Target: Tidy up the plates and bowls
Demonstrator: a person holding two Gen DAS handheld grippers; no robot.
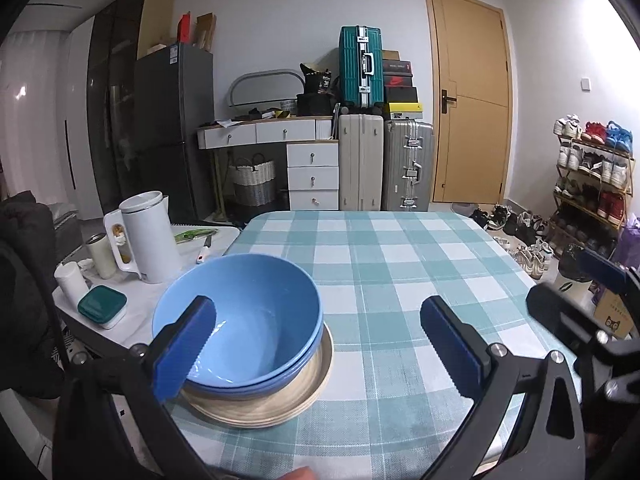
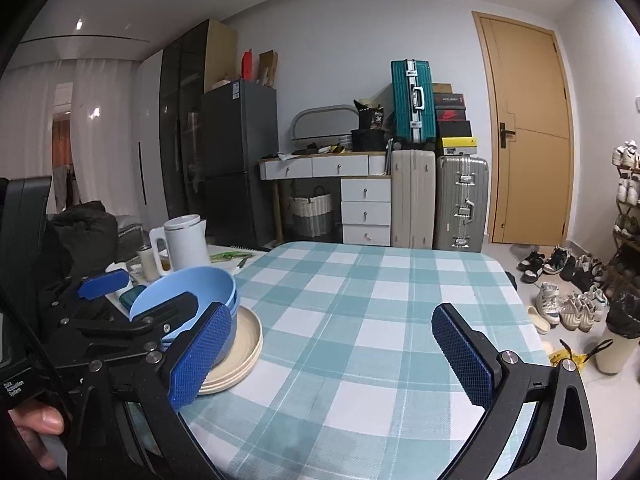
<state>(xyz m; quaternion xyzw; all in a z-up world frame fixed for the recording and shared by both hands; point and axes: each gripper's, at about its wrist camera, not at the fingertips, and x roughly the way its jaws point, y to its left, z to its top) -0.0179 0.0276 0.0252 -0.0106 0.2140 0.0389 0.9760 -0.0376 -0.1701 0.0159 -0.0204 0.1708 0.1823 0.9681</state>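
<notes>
- A side counter (image 1: 132, 332) at far left carries a white kettle (image 1: 150, 236), a small flask (image 1: 102, 256), a white bottle (image 1: 72, 282) and a green-lidded box (image 1: 102, 306); a knife (image 1: 205, 249) lies behind them.
- The bowls (image 1: 240, 316), light blue and nested, sit on a stack of cream plates (image 1: 280, 400) at the near left edge of the counter (image 1: 400, 280), which has a teal-and-white checked cloth.
- The left gripper (image 1: 316, 352) is held above the counter with its jaws wide apart; the left blue pad (image 1: 184, 352) overlaps the bowls' near rim in this view, and I cannot tell whether it touches.
- In the right wrist view the bowls (image 2: 188, 292) and plates (image 2: 244, 344) lie at left, partly behind the left pad (image 2: 200, 356).
- The right gripper (image 2: 332, 356) also has its jaws wide apart, holding nothing, over bare cloth (image 2: 360, 320) to the right of the stack.
- Its black frame (image 1: 580, 312) shows at the right edge of the left wrist view.
- Behind the counter: fridge (image 2: 236, 160), desk with drawers (image 2: 340, 184), suitcases (image 2: 436, 200), door (image 2: 528, 132), shoes (image 2: 568, 296) on the floor.
</notes>
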